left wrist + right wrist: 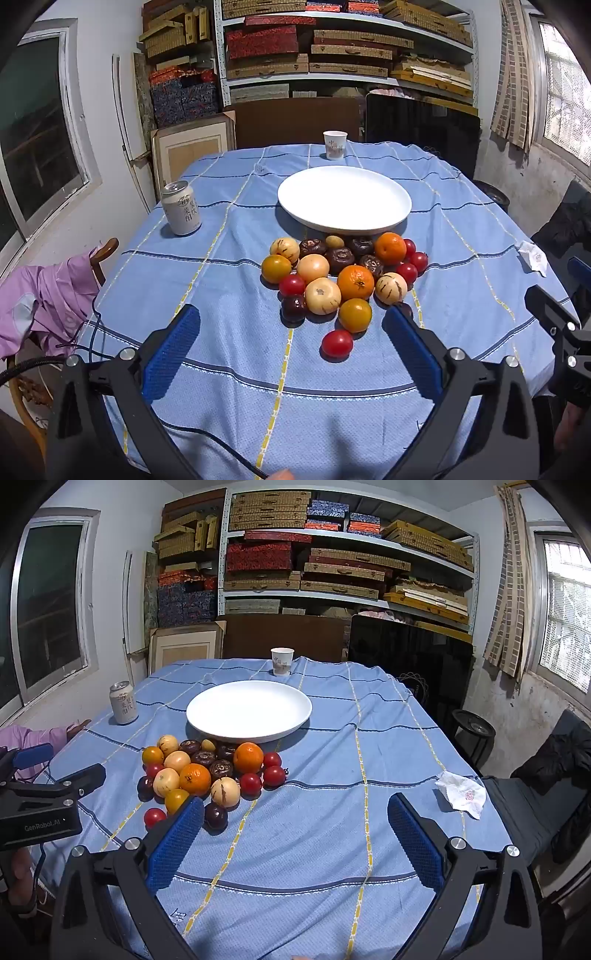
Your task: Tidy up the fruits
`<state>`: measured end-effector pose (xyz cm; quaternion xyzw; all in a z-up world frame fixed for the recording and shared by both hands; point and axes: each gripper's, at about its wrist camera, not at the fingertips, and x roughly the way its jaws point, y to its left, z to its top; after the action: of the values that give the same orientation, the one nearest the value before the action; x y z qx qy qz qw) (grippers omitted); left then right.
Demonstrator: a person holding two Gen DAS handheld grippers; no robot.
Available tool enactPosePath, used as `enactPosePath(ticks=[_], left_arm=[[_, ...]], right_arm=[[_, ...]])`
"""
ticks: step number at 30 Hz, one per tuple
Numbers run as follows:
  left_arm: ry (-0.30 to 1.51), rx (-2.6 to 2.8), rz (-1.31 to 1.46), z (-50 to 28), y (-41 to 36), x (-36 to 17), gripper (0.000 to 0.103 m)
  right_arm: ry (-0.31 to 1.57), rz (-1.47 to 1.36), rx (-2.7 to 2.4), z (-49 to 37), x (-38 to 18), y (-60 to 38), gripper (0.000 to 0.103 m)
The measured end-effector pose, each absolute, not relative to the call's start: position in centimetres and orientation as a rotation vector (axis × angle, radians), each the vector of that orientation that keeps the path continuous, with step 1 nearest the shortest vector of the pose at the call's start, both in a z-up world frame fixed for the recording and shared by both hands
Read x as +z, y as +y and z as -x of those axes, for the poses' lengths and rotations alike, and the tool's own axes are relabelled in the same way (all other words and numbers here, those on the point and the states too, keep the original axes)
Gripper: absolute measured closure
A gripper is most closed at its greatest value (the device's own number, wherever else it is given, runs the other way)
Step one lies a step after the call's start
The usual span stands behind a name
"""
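Fruit pile [341, 280]: a tight cluster of oranges, pale striped fruits, yellow-orange ones, dark brown and purple ones and small red tomatoes, lying on the blue checked cloth of the bench [229, 369], just in front of the plate.
Nearest piece: a red tomato [337, 343] sits slightly apart, at the near edge of the pile.
Plate [344, 197]: white, bare, touching or nearly touching the far side of the pile.
Left hand-held gripper [291, 339]: spread wide, nothing between its blue pads, aimed downward at the near side of the pile, not touching any fruit.
Right hand-held gripper [295, 827]: also spread wide and empty, over bare cloth to the right of the pile; its left pad overlaps the pile's edge in its own view.
Step in hand: the very start, I judge; no fruit is on the plate yet and both tools are only approaching.
Next move: probably lower one gripper over an outlying piece such as the tomato, close gently on the round, easily rolling fruit, and carry it to the plate.
Surroundings: a can [181, 208] at left, a paper cup [335, 144] beyond the plate, a crumpled tissue [461, 792] at right, shelves of boxes [347, 48] behind.
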<state>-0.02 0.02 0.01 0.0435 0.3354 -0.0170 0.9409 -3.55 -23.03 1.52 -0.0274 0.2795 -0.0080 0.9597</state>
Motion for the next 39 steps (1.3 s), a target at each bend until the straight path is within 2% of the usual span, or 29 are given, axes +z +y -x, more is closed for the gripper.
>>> enactPosePath(ticks=[39], left_arm=[[0.696, -0.04, -0.092, 0.23, -0.33, -0.61, 0.004]], right_arm=[[0.576, 0.062, 0.02, 3.88, 1.22, -22.56, 0.003]])
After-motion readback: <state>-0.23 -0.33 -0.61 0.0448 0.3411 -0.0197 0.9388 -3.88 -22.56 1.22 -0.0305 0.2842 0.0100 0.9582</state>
